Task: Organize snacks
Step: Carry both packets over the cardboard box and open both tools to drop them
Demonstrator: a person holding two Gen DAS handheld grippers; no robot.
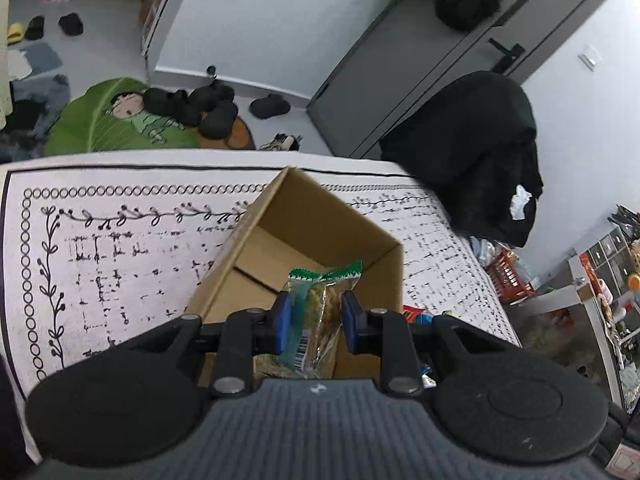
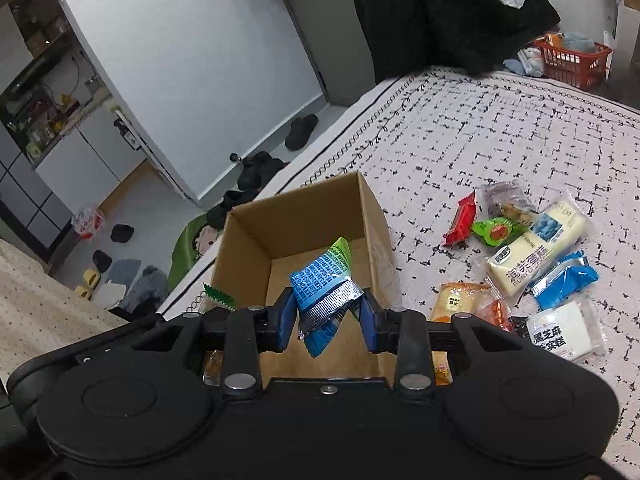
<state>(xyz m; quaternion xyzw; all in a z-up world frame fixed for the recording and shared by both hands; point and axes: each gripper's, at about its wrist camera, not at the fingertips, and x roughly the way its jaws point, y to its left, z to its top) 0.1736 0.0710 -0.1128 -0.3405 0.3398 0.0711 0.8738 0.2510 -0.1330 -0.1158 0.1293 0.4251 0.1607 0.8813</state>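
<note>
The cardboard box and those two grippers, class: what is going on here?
A person is sorting snacks with a handheld gripper in each hand. The left gripper is shut on a clear green-edged snack packet, the right gripper on a blue snack packet. Both are held over the open cardboard box on the patterned cloth. More wrapped snacks lie loose beside the box.

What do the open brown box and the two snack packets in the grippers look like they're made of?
Box: apparently corrugated cardboard, matte brown, with creased corners and a flap seam on the floor.
Blue packet: likely foil-lined plastic film, glossy, with a silvery crimped seal.
Green-edged packet: thin clear plastic film, its contents showing through, with a zigzag-cut top.
</note>
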